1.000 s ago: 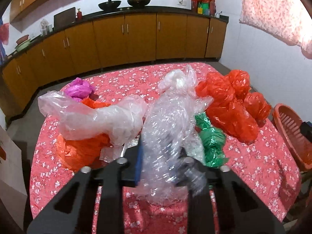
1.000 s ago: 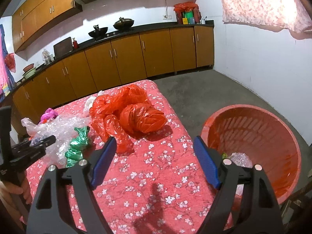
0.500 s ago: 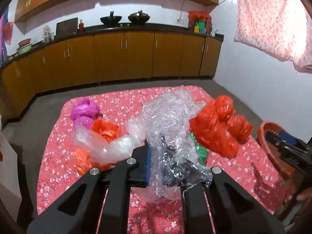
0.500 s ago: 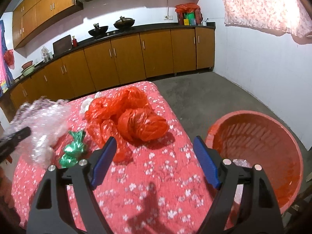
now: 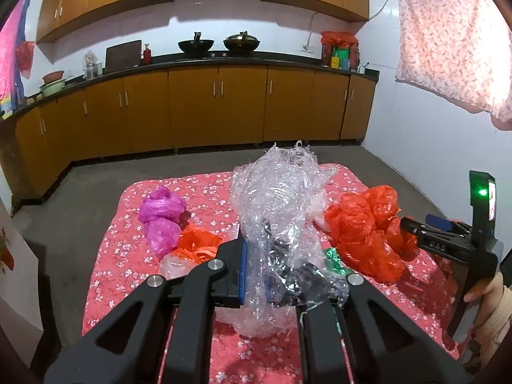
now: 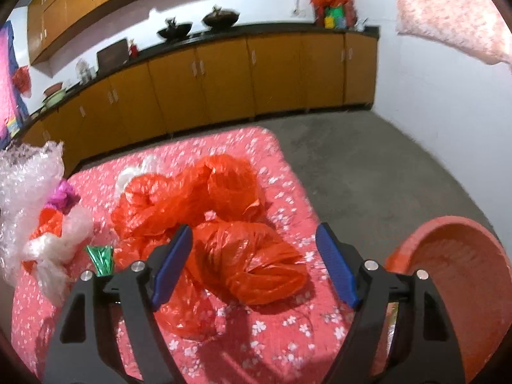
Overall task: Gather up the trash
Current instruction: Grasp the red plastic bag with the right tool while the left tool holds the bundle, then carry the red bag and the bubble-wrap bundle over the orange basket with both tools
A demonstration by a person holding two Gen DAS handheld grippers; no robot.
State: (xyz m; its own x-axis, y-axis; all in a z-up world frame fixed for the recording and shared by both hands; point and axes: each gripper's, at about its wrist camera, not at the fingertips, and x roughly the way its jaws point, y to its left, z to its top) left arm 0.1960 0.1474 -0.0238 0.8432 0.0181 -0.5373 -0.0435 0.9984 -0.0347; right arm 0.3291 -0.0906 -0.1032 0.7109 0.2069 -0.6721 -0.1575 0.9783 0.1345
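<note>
My left gripper (image 5: 256,275) is shut on a crumpled sheet of clear bubble wrap (image 5: 278,211) and holds it lifted above the table; the wrap also shows at the left edge of the right wrist view (image 6: 22,185). My right gripper (image 6: 252,265) is open and empty, low over a pile of red plastic bags (image 6: 224,224), which also shows in the left wrist view (image 5: 368,227). The red basin (image 6: 454,275) stands on the floor right of the table.
On the red flowered tablecloth (image 5: 204,198) lie a magenta bag (image 5: 160,220), an orange bag (image 5: 198,243), a clear bag (image 6: 60,240) and a green foil wrapper (image 6: 102,256). Brown cabinets (image 5: 217,108) line the far wall.
My left gripper has lifted the bubble wrap up off the table and drawn back. My right gripper has moved left from beside the basin to over the red bags.
</note>
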